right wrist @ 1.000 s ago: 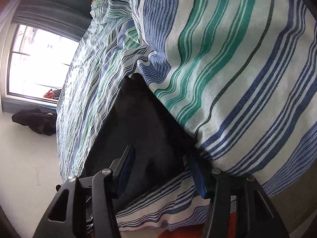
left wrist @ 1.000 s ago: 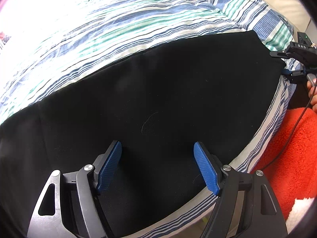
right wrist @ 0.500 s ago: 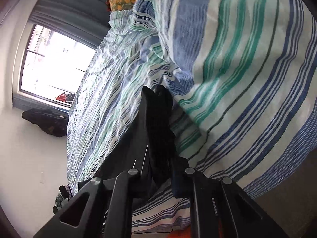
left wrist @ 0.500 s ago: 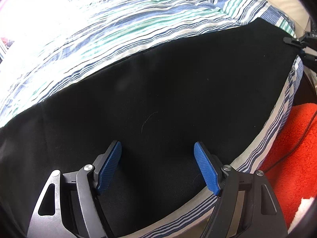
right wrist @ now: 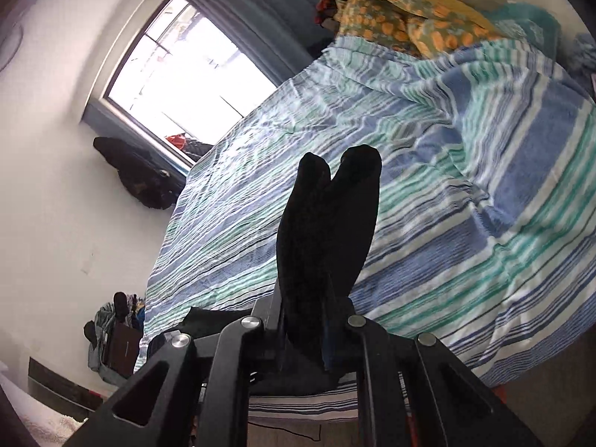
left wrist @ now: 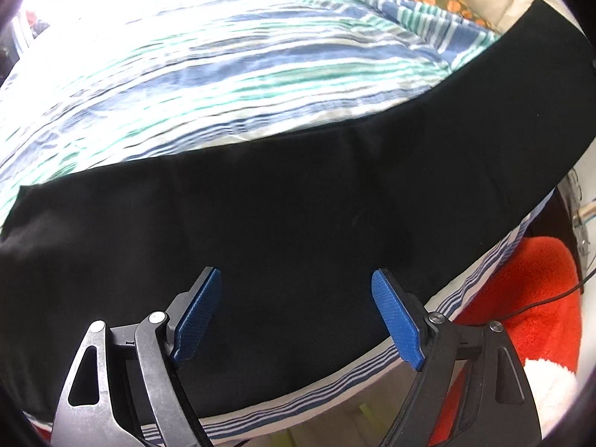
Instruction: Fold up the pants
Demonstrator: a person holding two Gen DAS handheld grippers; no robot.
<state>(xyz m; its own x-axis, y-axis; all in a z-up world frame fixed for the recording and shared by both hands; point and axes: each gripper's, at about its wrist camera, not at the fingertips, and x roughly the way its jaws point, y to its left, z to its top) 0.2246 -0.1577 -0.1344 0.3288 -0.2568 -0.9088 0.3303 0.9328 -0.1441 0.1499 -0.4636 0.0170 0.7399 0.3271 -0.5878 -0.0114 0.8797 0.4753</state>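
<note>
Black pants [left wrist: 298, 193] lie along the near edge of a striped bed, one end lifted at the upper right of the left wrist view. My left gripper [left wrist: 296, 313] hovers above the cloth with its blue pads [left wrist: 396, 320] wide apart; its jaws are opening and nothing is pinched between them. In the right wrist view my right gripper [right wrist: 316, 331] is shut on a bunched end of the pants [right wrist: 327, 231], which sticks up past the fingers above the bed.
The bed wears a blue, green and white striped cover [left wrist: 223, 67]. A red fluffy blanket [left wrist: 529, 298] lies beside the bed at the right. A flowered pillow [right wrist: 402, 22] sits at the head. A window [right wrist: 186, 70] and dark bags [right wrist: 138, 175] are against the far wall.
The right gripper closed on the pants' end and lifted it, rolling as it rose. The left gripper rose and drew back, showing more of the bed; the far pant end now lifts.
</note>
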